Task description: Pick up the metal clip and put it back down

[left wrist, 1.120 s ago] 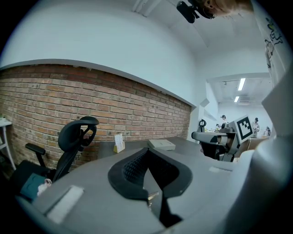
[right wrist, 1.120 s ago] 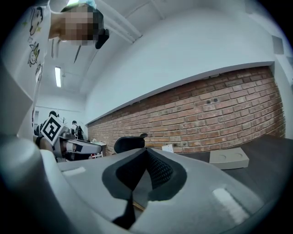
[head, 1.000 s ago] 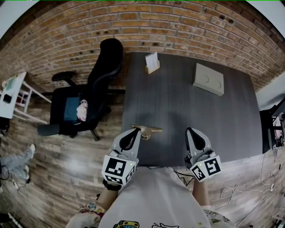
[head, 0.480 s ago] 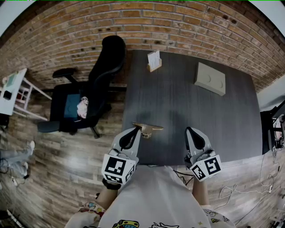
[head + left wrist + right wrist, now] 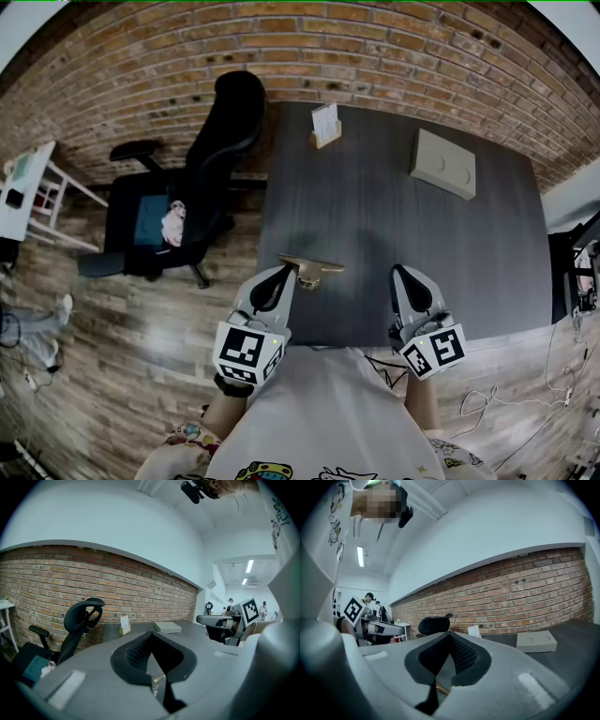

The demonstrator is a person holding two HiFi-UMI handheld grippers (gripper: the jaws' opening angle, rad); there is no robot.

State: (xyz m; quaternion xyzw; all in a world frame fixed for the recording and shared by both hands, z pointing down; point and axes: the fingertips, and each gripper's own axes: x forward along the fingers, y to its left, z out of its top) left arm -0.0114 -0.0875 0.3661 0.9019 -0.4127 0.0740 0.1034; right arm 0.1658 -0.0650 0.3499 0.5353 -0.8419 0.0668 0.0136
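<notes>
Left claw is pinching the metal clip
It is tilting slightly down over the surface; the right claw, beside it, is pointing level, jaws together, empty.

From here the worktop reads as a dark grey, wood-grained surface, matt, with fine streaks along it. The metal clip at the worktop's near edge is brass-coloured and smooth, with a light sheen. The shells of the left gripper and right gripper look like pale grey matt plastic. I see the fingers lined in black with a fine ribbed, rubbery texture. Behind the worktop the brick wall is rough and reddish. The floor beside the worktop is wood plank with a soft gloss. The chair there looks matt black. On the worktop, the flat box is dull beige and the cards look like white paper.
</notes>
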